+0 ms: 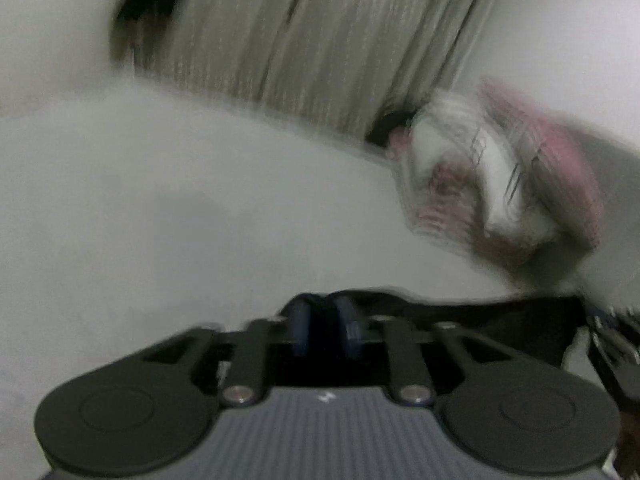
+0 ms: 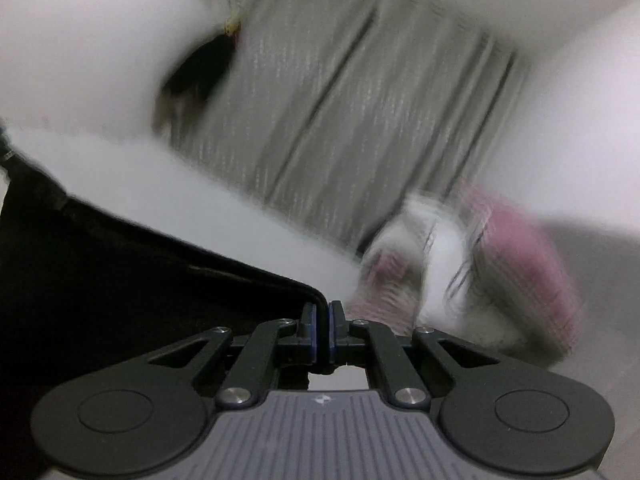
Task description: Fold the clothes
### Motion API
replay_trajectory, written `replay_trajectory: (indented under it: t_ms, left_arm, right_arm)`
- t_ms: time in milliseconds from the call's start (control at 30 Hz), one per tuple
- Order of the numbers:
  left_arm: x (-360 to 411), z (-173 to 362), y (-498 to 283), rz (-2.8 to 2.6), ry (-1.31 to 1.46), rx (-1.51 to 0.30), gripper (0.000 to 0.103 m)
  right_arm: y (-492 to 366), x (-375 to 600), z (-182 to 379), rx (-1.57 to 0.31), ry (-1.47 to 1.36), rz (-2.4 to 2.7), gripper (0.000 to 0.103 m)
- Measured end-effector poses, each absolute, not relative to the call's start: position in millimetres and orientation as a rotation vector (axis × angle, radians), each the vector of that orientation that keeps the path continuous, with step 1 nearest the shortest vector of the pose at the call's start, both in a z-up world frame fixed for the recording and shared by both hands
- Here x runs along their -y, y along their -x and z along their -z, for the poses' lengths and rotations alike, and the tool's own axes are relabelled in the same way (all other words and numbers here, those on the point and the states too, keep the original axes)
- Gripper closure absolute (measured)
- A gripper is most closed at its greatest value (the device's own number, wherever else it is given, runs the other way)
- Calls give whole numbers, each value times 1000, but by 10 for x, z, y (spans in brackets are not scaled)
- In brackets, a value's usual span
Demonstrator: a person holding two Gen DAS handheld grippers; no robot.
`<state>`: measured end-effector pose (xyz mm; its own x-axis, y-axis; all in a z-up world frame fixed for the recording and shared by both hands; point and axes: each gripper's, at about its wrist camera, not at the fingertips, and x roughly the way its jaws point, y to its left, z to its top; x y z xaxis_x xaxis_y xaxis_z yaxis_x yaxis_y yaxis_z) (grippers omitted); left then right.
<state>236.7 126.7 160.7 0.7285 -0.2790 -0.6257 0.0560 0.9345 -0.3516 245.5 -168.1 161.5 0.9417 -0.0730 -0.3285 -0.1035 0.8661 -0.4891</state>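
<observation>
Black fabric, a dark garment (image 2: 120,280), is pinched at its edge between the pressed-together fingers of the right gripper (image 2: 322,322) and stretches away to the left. The left gripper (image 1: 324,330) has its fingers closed on the same dark cloth, which trails off right. Both views are blurred; no writing is legible. Beyond, a pink-and-white bundle (image 1: 500,176) lies on the white table (image 1: 160,200), before grey curtains (image 1: 320,40).

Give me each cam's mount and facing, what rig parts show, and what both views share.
Left wrist: on the left tool, facing along its fingers over a white surface toward a curtain; black garment in its jaws.
Right wrist: on the right tool, same heading, black garment pinched.
Shared: curtain, pink-and-white clothes pile, all blurred.
</observation>
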Motion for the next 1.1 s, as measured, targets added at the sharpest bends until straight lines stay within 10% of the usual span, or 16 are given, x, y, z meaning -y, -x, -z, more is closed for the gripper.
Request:
replay_trajectory:
  t_ms: [167, 433, 600, 900, 967, 1000, 1100]
  left_arm:
    - [-1461, -821, -2511, 171, 358, -883, 49]
    - [-1749, -501, -2812, 96, 431, -831, 23]
    - [-1586, -243, -2885, 49, 377, -838, 24]
    - [-1439, 30, -3216, 24, 354, -823, 93]
    - [-1516, 40, -3223, 30, 363, -829, 96]
    - [-1566, 42, -3220, 31, 370, -831, 97]
    - [-1787, -52, -3188, -8, 388, -808, 97]
  right_arm:
    - [-2949, 1976, -523, -670, 475, 14, 94]
    - [-2217, 3149, -578, -704, -63, 11, 70]
    - [-2249, 3398, -343, -791, -231, -26, 69]
    - [-2527, 3311, -33, -736, -379, -81, 69]
    - [-2588, 3130, -28, -738, -342, -146, 72]
    - [-2595, 3049, -36, -732, -297, -148, 96]
    - [-2595, 2892, -87, -700, -204, -128, 98]
